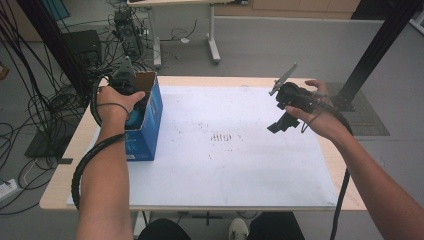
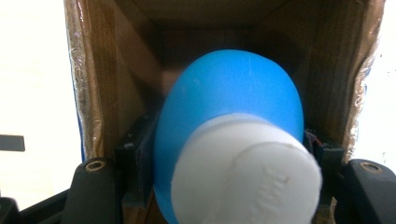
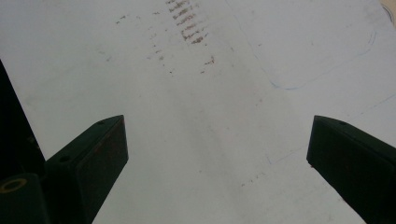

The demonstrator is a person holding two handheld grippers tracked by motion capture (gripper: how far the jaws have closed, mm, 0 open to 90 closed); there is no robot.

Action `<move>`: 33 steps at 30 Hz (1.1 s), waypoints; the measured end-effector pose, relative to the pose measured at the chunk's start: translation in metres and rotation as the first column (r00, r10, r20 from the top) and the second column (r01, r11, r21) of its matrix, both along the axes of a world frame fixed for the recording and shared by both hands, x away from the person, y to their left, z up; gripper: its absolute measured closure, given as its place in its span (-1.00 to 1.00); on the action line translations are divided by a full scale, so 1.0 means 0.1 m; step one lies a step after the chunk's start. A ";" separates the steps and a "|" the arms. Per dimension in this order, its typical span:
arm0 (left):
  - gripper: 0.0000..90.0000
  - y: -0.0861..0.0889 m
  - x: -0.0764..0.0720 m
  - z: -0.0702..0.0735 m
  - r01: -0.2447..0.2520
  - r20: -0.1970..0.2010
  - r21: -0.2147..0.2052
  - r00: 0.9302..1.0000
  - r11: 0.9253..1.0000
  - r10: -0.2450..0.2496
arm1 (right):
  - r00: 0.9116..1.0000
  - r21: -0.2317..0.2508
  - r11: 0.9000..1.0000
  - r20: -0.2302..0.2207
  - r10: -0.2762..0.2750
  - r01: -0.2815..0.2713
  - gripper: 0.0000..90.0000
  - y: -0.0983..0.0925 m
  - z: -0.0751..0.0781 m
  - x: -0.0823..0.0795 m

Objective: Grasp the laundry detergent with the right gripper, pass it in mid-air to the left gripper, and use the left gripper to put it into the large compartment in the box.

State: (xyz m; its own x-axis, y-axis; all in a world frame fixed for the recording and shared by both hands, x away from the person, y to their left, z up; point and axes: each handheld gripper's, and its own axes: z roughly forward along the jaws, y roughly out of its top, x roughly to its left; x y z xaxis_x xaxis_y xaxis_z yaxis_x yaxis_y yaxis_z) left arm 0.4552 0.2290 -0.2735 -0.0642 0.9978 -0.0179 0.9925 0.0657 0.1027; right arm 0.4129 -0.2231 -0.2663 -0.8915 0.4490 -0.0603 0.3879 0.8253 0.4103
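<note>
In the high view, the left claw [image 1: 131,102] is lowered into the open top of a blue cardboard box [image 1: 150,127] that stands at the left side of the table [image 1: 60,190], on the left edge of a white sheet [image 1: 240,165] that covers most of the tabletop. The left hand [image 1: 116,102] grips the claw from above, and a ribbed black cable [image 1: 85,160] loops from it along the forearm. A bit of blue shows under the hand, inside the box. On the right, the right hand [image 1: 320,112] holds the right claw [image 1: 276,127] above the white sheet, well apart from the box, its jaws aimed down and toward the middle of the table. A patch of small dark marks [image 1: 222,136] lies on the sheet near the centre.

In the left gripper view, the left claw [image 2: 224,168] is clamped on a blue bottle [image 2: 233,102] with a white cap [image 2: 247,172]. The bottle sits between the two black jaws, cap end toward the camera, its rounded blue body pointing into the brown inside of the box [image 2: 116,84]. The box walls rise on both sides, so the bottle is within the box opening.

In the right gripper view, the right claw [image 3: 217,149] stands wide, with nothing between its jaws. Below it lies the white sheet [image 3: 140,70], with the dark marks [image 3: 187,23] toward the far edge and a faint blue drawn outline [image 3: 322,70] at the right.
</note>
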 end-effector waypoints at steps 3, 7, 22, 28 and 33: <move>-0.23 0.00 0.00 0.00 -0.001 0.001 0.001 1.000 1.000 0.001 | 1.000 -0.002 1.000 -0.001 -0.002 0.002 -0.88 -0.01 0.01 0.00; -0.23 0.00 0.00 0.00 0.000 -0.001 0.003 1.000 1.000 0.000 | 1.000 -0.001 1.000 0.003 0.001 -0.001 -0.89 0.00 0.01 0.00; -0.23 0.00 0.00 0.00 0.000 0.005 0.002 1.000 1.000 0.000 | 1.000 -0.001 1.000 0.001 0.002 -0.002 -0.88 0.01 0.02 0.00; -0.23 -0.01 0.00 0.00 0.000 0.006 0.007 1.000 1.000 0.000 | 1.000 -0.002 1.000 0.001 0.004 -0.004 -0.89 0.00 0.02 0.00; -0.23 -0.01 0.00 0.00 0.000 0.007 0.007 1.000 1.000 -0.001 | 1.000 0.001 1.000 0.004 0.004 -0.004 -0.88 0.00 0.02 -0.01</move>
State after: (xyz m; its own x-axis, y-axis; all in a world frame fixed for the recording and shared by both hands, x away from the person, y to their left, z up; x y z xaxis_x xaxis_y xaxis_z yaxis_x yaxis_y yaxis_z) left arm 0.4548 0.2279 -0.2737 -0.0636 0.9979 -0.0111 0.9918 0.0644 0.1104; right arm 0.4123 -0.2229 -0.2638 -0.8930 0.4456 -0.0630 0.3832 0.8264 0.4125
